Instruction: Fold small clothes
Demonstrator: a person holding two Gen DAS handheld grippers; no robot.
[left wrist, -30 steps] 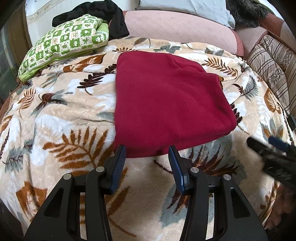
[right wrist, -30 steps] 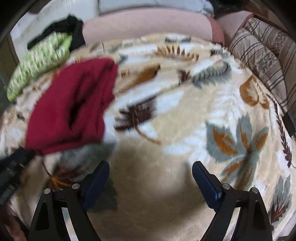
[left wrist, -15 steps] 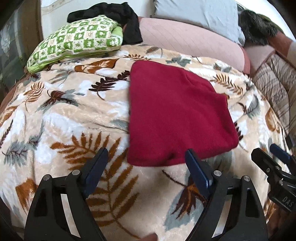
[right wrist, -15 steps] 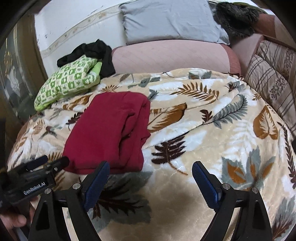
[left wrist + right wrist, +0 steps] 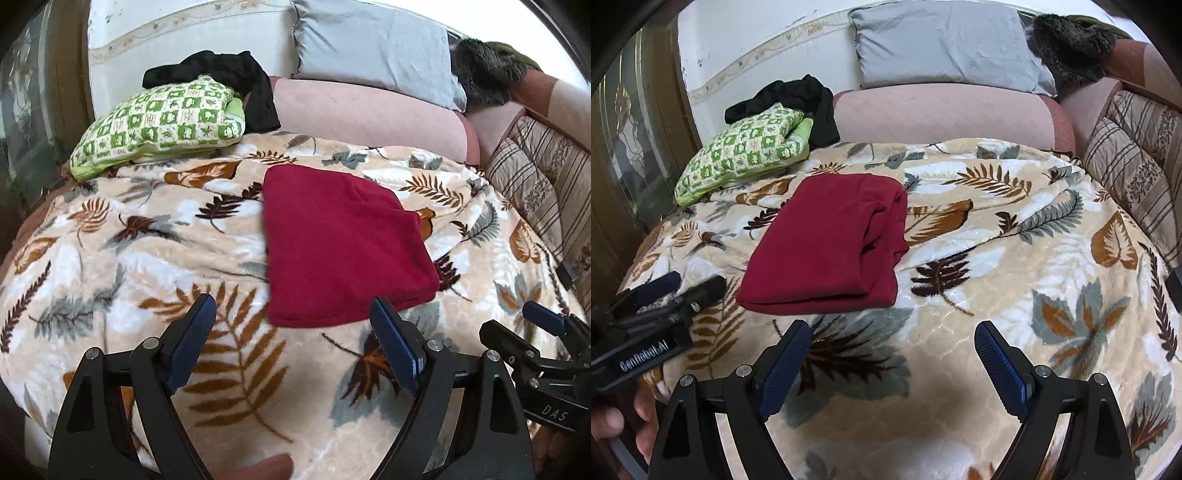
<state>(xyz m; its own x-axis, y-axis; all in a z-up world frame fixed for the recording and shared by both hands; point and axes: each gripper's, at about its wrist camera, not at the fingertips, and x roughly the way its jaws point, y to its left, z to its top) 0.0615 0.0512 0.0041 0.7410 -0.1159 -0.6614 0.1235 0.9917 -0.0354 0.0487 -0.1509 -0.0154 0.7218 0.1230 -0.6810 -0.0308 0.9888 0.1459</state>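
A dark red garment [image 5: 340, 243] lies folded into a flat packet on the leaf-patterned blanket [image 5: 147, 258]. My left gripper [image 5: 291, 306] hovers just short of its near edge, jaws wide open with nothing between the pads. In the right wrist view the same folded garment [image 5: 831, 251] lies to the upper left, its layered edge facing right. My right gripper [image 5: 894, 328] is open and empty over bare blanket, below and right of the garment. Each gripper shows in the other's view: the left gripper [image 5: 694, 282] at the left edge, the right gripper [image 5: 511, 319] at the lower right.
A green checked pillow [image 5: 162, 122] with a black garment [image 5: 236, 81] on it sits at the back left. A pink bolster [image 5: 369, 110] and a grey pillow [image 5: 373, 48] line the back. Striped cushions [image 5: 543, 184] bound the right side. A person's hand [image 5: 613, 417] holds the left gripper.
Both grippers have drawn back and risen away from the red garment. The left jaws, narrow at the garment's near hem before, have spread wide. The garment stays folded in place.
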